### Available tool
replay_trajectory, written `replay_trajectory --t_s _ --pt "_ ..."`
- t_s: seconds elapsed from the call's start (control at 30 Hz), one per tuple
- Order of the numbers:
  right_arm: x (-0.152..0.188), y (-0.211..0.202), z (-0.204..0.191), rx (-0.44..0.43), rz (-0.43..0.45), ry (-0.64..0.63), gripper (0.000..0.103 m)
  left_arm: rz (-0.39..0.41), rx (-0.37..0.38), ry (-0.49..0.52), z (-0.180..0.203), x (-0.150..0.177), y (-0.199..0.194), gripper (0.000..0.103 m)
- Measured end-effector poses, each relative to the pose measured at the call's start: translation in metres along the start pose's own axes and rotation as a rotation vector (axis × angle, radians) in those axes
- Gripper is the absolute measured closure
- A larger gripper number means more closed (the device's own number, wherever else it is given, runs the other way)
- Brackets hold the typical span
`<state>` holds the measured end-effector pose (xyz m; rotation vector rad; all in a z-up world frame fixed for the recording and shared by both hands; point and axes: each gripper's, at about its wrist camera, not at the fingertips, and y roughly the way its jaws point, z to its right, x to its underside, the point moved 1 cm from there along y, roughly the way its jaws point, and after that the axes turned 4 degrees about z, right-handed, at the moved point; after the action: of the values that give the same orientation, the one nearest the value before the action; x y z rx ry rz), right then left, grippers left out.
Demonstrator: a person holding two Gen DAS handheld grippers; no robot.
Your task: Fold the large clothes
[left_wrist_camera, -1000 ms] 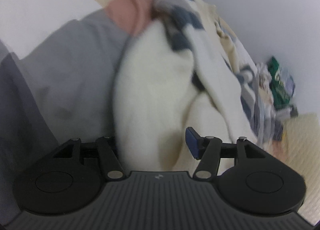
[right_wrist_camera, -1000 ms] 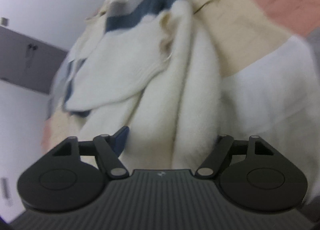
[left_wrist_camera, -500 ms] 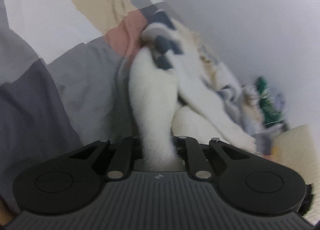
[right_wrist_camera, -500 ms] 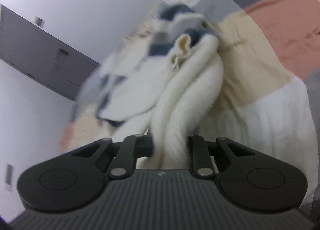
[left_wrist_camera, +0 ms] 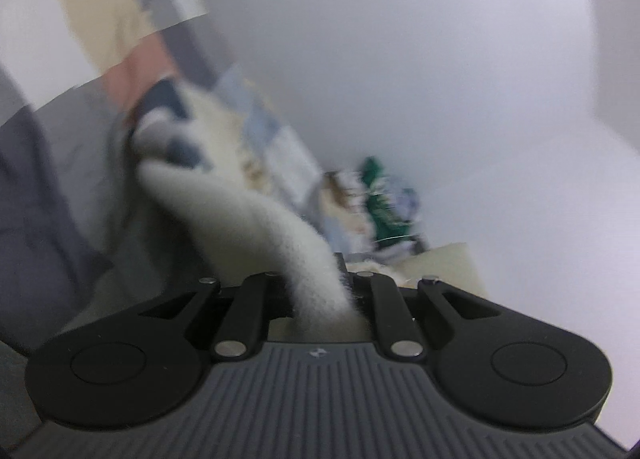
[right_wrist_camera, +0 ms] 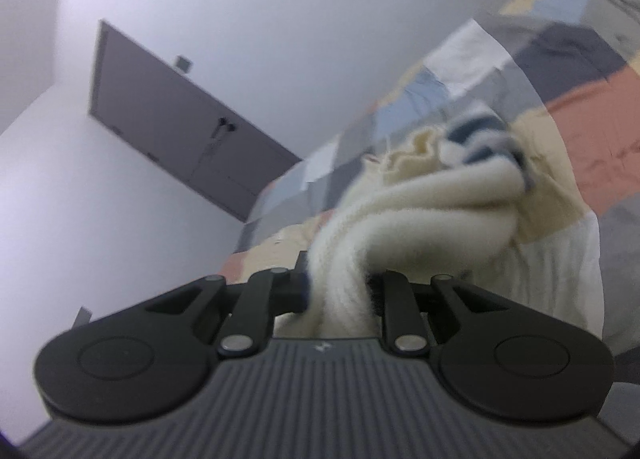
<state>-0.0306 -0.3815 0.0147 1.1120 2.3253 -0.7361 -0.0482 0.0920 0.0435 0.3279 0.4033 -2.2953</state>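
A cream knitted sweater with navy and grey stripes hangs bunched above a patchwork bedspread. My left gripper is shut on a cream fold of it, which stretches away to the upper left. In the right wrist view my right gripper is shut on another thick cream fold of the sweater, and the striped part trails beyond it. The fingertips of both grippers are buried in the knit.
The patchwork bedspread fills the right of the right wrist view. A white wall and a grey door stand behind it. A pile of other clothes lies against the wall in the left wrist view.
Both grippers closed on the sweater and lifted it off the bed. The cameras now tilt up, showing more wall and less bedspread.
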Motion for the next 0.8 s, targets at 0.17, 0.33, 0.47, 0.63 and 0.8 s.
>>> replay_trajectory --t_s 0.17,0.33,0.47,0.63,0.8 --pt "-0.021 -0.030 -0.042 -0.041 0.020 -0.032 0.082 0.040 0.107 0.047 0.045 -0.017 -0.029 0.089" --pt "-0.050 -0.023 -0.063 -0.038 0.054 -0.049 0.082 0.090 0.098 0.139 0.074 -0.044 -0.018 0.089" --pt "-0.072 0.010 -0.051 0.024 0.068 0.017 0.080 0.108 0.016 0.166 0.070 -0.071 0.023 0.089" --pt "-0.095 0.070 -0.010 0.118 0.070 0.118 0.080 0.105 -0.083 0.194 0.054 -0.102 0.090 0.089" --pt "-0.105 0.119 0.036 0.127 0.109 0.219 0.080 0.105 -0.154 0.234 0.031 -0.128 0.153 0.089"
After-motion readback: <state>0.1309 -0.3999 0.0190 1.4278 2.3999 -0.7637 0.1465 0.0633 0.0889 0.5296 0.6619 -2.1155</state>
